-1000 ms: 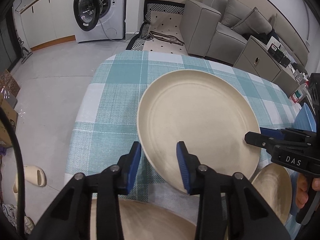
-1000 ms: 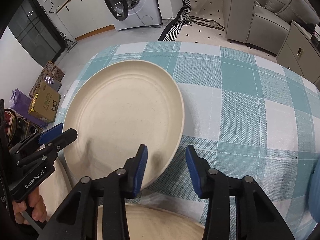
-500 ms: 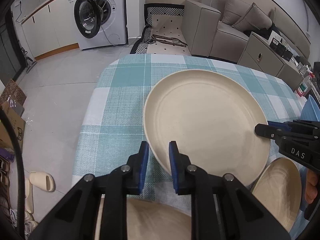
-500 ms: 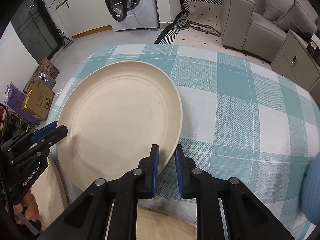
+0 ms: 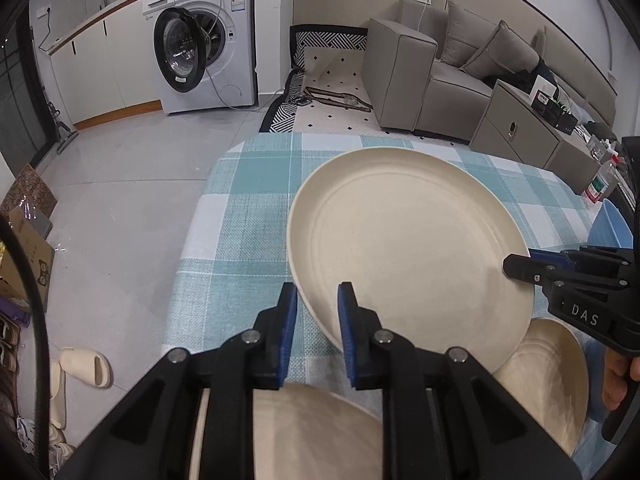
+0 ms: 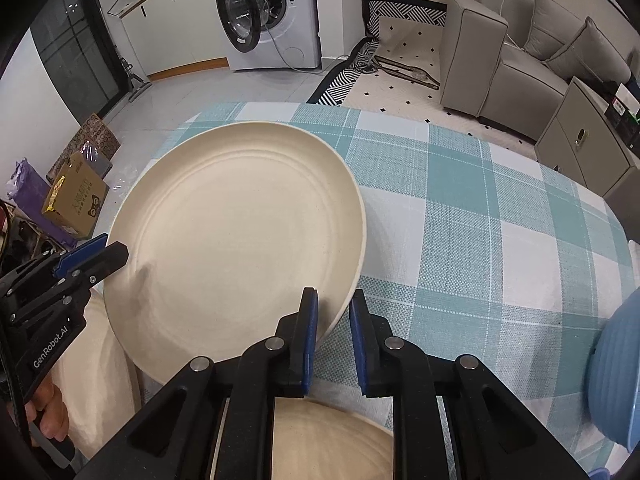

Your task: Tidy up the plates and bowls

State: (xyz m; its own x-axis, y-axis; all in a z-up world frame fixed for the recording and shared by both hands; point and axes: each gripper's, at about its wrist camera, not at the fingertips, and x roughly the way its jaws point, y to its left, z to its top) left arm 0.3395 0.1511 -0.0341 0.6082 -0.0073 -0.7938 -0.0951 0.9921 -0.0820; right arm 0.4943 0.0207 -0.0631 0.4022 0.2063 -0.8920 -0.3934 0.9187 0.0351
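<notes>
A large cream plate (image 5: 408, 248) (image 6: 240, 240) hangs a little above the teal check tablecloth (image 5: 240, 240) (image 6: 480, 240), gripped from both sides. My left gripper (image 5: 317, 316) is shut on its near left rim, the blue pads pinching the edge. My right gripper (image 6: 333, 320) is shut on the near right rim. Each wrist view shows the other gripper at the plate's far side: the right gripper (image 5: 518, 266) and the left gripper (image 6: 100, 252). The plate overlaps a smaller cream plate (image 5: 548, 372) (image 6: 100, 360) lying on the cloth.
Another cream plate (image 5: 312, 432) (image 6: 328, 440) lies under my grippers at the table's near edge. A blue ribbed bowl (image 6: 616, 380) (image 5: 608, 228) stands at the right. Beyond the table are a washing machine (image 5: 204, 40), a grey sofa (image 5: 440, 72), a cabinet (image 6: 588, 148) and floor boxes (image 6: 76, 196).
Both grippers closed from open onto the big plate's rim, one on each side. The plate then rose slightly off the cloth with both hands.
</notes>
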